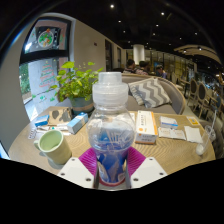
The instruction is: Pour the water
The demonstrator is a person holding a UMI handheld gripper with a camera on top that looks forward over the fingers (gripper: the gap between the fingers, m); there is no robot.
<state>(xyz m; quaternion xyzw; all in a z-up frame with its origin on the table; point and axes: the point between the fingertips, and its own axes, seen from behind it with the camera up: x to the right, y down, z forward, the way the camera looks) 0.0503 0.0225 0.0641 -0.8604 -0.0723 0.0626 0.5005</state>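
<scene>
Holding a clear plastic bottle [111, 135] upright, my gripper [111, 172] has both fingers pressed against its lower body, the pink pads [88, 160] showing on either side of it. The bottle is ribbed, with a wide white screw cap on top, and a blue label wraps its lower part; the print on that label is too small for me to read. It stands just ahead of the camera, above the near edge of a round table [170, 152] with a woven, straw-coloured surface.

Just left of the bottle, on the table, sits a pale green cup [53, 146] with a smooth glazed look and an open mouth. Behind the cup lies a small box or book [59, 116], and next to it a blue-and-white packet [78, 124]; I cannot make out their lettering. To the right of the bottle lie flat booklets [146, 124] and cards [172, 127], with printing I cannot read.

Beyond the table stands a leafy green plant [75, 82] in a pot. A cushion [151, 92] with a grey-and-white zigzag pattern rests on a seat behind the bottle. On the wall to the left hangs a framed poster [44, 38], its writing unreadable.
</scene>
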